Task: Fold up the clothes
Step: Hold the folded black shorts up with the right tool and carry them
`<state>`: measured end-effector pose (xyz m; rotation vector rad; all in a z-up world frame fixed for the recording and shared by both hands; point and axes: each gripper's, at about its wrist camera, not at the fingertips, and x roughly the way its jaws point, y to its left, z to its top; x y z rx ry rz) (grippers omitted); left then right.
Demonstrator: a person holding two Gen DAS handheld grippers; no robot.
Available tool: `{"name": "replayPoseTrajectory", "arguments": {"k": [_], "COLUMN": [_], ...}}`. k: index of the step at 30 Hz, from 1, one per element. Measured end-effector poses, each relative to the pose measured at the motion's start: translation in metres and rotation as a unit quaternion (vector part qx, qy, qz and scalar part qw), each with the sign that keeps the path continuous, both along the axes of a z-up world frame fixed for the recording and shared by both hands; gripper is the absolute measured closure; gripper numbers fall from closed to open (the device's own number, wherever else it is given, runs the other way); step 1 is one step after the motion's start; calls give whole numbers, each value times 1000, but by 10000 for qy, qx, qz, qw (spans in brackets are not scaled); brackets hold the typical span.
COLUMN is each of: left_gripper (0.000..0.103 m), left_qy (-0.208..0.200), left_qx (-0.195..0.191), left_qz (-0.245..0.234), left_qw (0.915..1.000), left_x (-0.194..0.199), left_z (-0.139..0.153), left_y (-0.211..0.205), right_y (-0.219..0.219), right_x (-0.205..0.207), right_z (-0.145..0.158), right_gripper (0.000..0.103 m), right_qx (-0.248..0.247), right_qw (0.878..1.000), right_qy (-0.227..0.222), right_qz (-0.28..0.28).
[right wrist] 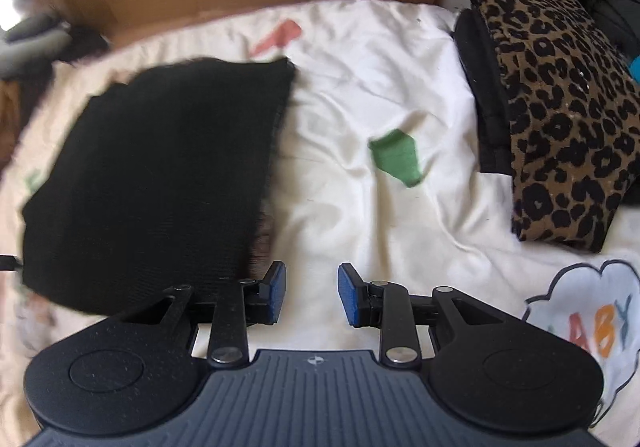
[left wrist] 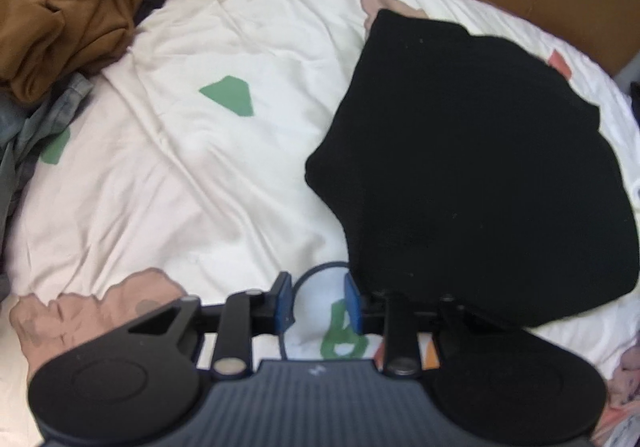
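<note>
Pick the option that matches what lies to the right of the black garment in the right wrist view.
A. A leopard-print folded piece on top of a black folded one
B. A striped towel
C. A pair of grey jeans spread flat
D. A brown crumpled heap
A: past the black garment and a stretch of white sheet, a leopard-print folded piece rests on a black folded one.
</note>
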<state>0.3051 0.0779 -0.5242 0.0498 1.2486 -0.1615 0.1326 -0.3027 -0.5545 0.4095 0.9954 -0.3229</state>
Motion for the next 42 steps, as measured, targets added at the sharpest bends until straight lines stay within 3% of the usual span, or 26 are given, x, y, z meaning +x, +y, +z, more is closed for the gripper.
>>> {"name": "replayPoseTrajectory", "arguments": {"k": [4, 8, 13, 16, 21, 24, 28, 33, 37, 42], "left_gripper": [72, 72, 73, 72, 76, 72, 72, 71, 70, 67], "left_qy": [45, -17, 33, 107, 176, 114, 173, 172, 131, 137], "left_qx": [-73, -279, -479, -385, -403, -171, -292, -359, -499, -513], "left_qz": [67, -25, -262, -364, -244, -273, -46, 149, 178, -8], "left_qw": [9999, 9996, 9985, 9985, 9987, 9994, 9994, 9991, 9985, 9986], "left_x": [-8, -11, -11, -10, -8, -12, -17, -24, -29, -30], "left_z": [8, 16, 13, -2, -16, -9, -6, -1, 6, 5], "left_y": [-2, -13, -34, -40, -30, -26, -12, -5, -5, -14], "right_y": [19, 37, 42, 41, 35, 29, 22, 17, 13, 7], "right_x": [-6, 7, 24, 31, 20, 3, -13, -14, -7, -6], "right_z": [9, 3, -17, -30, -27, -25, -31, -34, -37, -53], "right_gripper": [69, 85, 86, 88, 86, 86, 86, 84, 68, 66], "right_qx": [2, 117, 76, -13, -116, 220, 993, 1363, 1685, 2007], "right_qw": [9993, 9970, 9973, 9968, 9977, 9987, 9950, 9904, 9846, 9771], "right_qy": [-192, -191, 85, 261, 318, 249, 85, -114, -294, -176], "right_qz": [321, 744, 726, 751, 580, 382, 17, -198, -351, -683]}}
